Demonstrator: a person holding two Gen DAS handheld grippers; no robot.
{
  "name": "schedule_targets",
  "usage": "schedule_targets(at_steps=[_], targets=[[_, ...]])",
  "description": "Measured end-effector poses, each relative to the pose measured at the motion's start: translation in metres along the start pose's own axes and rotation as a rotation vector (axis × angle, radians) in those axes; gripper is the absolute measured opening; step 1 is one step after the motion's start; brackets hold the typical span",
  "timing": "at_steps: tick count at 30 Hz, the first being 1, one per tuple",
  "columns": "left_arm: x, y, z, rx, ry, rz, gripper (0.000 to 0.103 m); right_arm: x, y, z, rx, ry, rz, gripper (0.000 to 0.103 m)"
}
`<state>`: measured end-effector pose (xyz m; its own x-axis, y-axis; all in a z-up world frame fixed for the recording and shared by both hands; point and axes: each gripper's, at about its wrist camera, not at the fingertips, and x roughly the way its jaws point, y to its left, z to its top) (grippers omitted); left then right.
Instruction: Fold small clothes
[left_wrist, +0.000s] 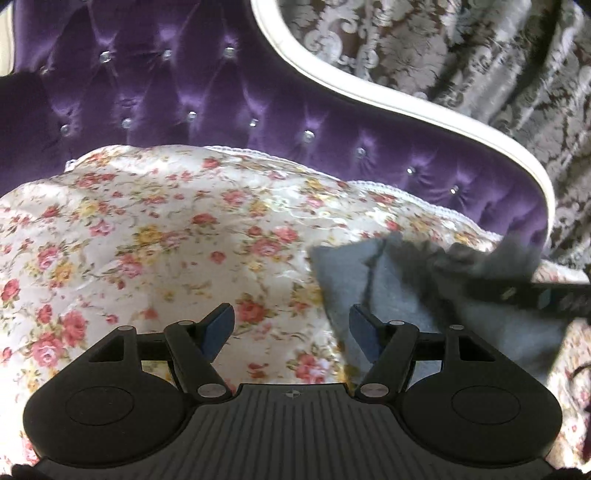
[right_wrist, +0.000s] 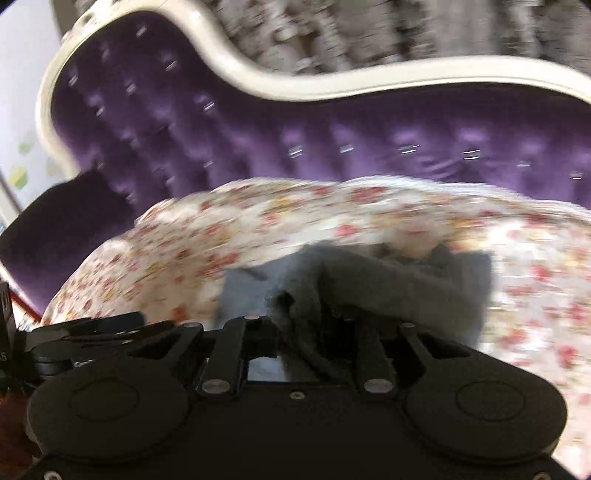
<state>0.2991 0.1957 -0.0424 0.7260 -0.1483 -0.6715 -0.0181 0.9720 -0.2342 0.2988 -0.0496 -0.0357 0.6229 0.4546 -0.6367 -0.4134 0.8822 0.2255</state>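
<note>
Grey cloth (right_wrist: 369, 288) bunches in the right gripper (right_wrist: 317, 325), jaws clamped on it — a shallow bite could slip. Left gripper (left_wrist: 291, 325), jaws apart and empty, hovers at the cloth's nine o'clock.

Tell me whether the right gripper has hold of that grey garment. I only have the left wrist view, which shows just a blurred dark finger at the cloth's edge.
Observer: Yes. In the right wrist view the grey garment is bunched between the jaws of the right gripper, which are shut on it.
Operator: Report how much of it is off the bed.
Observer: Only the gripped fold rises toward the camera. The far edge seems to lie on the floral cover, though the view is blurred.
Operator: Place my left gripper against it.
Observer: The left gripper shows at that view's left edge, apart from the garment.
</note>
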Motion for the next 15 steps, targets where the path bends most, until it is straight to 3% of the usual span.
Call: schedule_targets(at_steps=[5, 8, 9, 10, 15], targets=[[0.000, 0.011, 0.002, -0.035, -0.002, 0.012, 0.067, 0.043, 0.040, -0.014, -0.092, 0.059, -0.011, 0.027], [-0.002, 0.014, 0.004, -0.047, -0.010, 0.006, 0.067, 0.054, 0.048, -0.023, -0.126, 0.077, 0.004, 0.046], [-0.003, 0.014, 0.004, -0.049, -0.014, 0.005, 0.067, 0.052, 0.049, -0.026, -0.139, 0.063, 0.034, 0.058], [-0.003, 0.015, 0.004, -0.050, -0.017, 0.007, 0.067, 0.046, 0.049, -0.027, -0.145, 0.050, 0.064, 0.063], [-0.006, 0.013, 0.004, -0.039, -0.028, 0.017, 0.067, 0.003, 0.047, -0.029, -0.132, -0.076, 0.202, 0.068]])
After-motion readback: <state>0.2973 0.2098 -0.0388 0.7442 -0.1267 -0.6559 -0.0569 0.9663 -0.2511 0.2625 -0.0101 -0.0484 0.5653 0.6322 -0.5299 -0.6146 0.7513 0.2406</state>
